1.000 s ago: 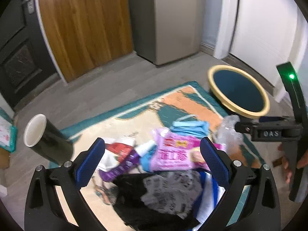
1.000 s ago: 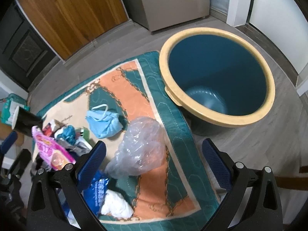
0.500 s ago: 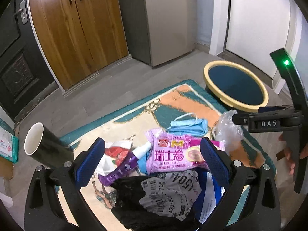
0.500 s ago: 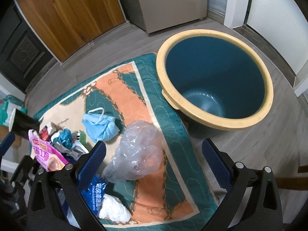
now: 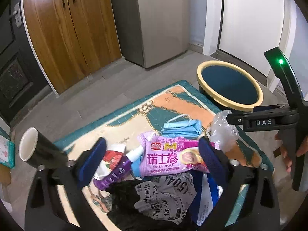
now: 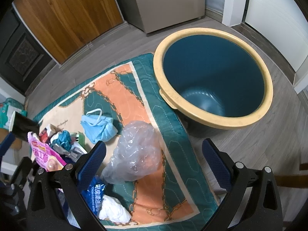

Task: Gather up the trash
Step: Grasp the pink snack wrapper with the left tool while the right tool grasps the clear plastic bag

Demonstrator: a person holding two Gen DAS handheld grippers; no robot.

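A pile of trash lies on a patterned rug (image 5: 123, 123). My left gripper (image 5: 152, 159) hovers over the pile with its jaws closing. A pink Swiss roll wrapper (image 5: 173, 161) and a purple bottle (image 5: 117, 171) lie between the pads, which do not clamp them. Below these sits a black bag with a printed label (image 5: 159, 196). My right gripper (image 6: 154, 163) stands open above a crumpled clear plastic bag (image 6: 134, 154). A blue bin with a yellow rim (image 6: 159, 73) stands off the rug's far right corner, its inside bare.
A blue face mask (image 6: 98, 127) lies mid-rug. A black paper cup (image 5: 36, 150) lies at the left. A white tissue (image 6: 113, 209) and a blue wipes packet (image 6: 94, 190) lie by the right gripper. Wooden cupboard doors (image 5: 67, 38) and a grey cabinet (image 5: 154, 19) stand behind.
The left view has tilted up, so the pile sits lower in the frame and the pink wrapper lies squarely between the pads, which stand slightly closer together. The right gripper has hardly moved.
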